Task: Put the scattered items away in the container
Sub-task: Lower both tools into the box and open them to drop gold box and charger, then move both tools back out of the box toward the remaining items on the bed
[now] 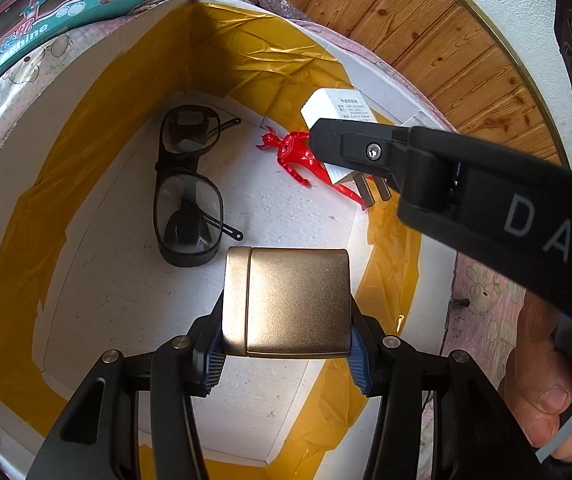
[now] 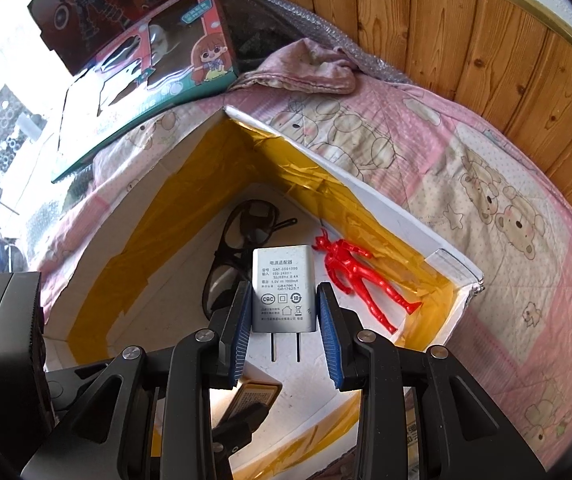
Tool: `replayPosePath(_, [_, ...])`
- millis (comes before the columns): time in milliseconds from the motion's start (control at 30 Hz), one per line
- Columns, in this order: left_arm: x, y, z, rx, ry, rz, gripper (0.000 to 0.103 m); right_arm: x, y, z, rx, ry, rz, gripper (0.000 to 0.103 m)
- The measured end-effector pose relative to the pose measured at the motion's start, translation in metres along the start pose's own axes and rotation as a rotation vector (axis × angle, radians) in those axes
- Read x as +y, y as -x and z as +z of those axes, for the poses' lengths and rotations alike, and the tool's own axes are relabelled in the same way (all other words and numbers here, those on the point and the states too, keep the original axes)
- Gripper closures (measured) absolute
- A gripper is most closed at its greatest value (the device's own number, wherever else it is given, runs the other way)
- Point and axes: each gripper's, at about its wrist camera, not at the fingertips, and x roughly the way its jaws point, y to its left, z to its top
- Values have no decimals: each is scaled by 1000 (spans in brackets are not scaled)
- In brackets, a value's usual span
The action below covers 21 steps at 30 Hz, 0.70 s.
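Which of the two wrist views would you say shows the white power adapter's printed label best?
The right wrist view: the power adapter faces the camera between the right gripper's pads, label legible. In the left wrist view the right gripper's finger covers most of it.

A bed covered by a pink quilted sheet printed with cartoon bears (image 2: 498,216) fills the right of the frame. Directly on it sit a white foam box lined with yellow tape (image 2: 390,204) at centre, a colourful cartoon-girl toy carton (image 2: 173,76) at upper left, and a crumpled pink cloth (image 2: 306,70) near the top.
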Motion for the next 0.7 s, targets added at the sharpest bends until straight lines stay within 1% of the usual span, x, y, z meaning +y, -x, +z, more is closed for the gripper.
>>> replayPosePath(100, [2, -4, 3, 7, 26, -5, 52, 1, -5, 2, 12, 10, 5, 69])
replayPosePath(167, [5, -7, 5, 22, 56, -22, 51, 3, -9, 3, 29, 25, 17, 68])
replayPosePath(233, [8, -12, 6, 51, 80, -48, 51, 2, -9, 3, 20, 22, 15, 68])
replayPosePath(300, [10, -13, 5, 68, 94, -52, 51, 0, -6, 1, 14, 6, 27, 68])
replayPosePath(400, [11, -12, 1, 81, 92, -63, 51, -6, 4, -2, -9, -33, 37, 68])
replayPosePath(467, [11, -7, -1, 76, 80, -65, 51, -10, 13, -7, -24, -59, 39, 68])
replayPosePath(700, [18, 16, -10, 44, 53, -28, 51, -23, 41, -37, -62, -159, 64, 68])
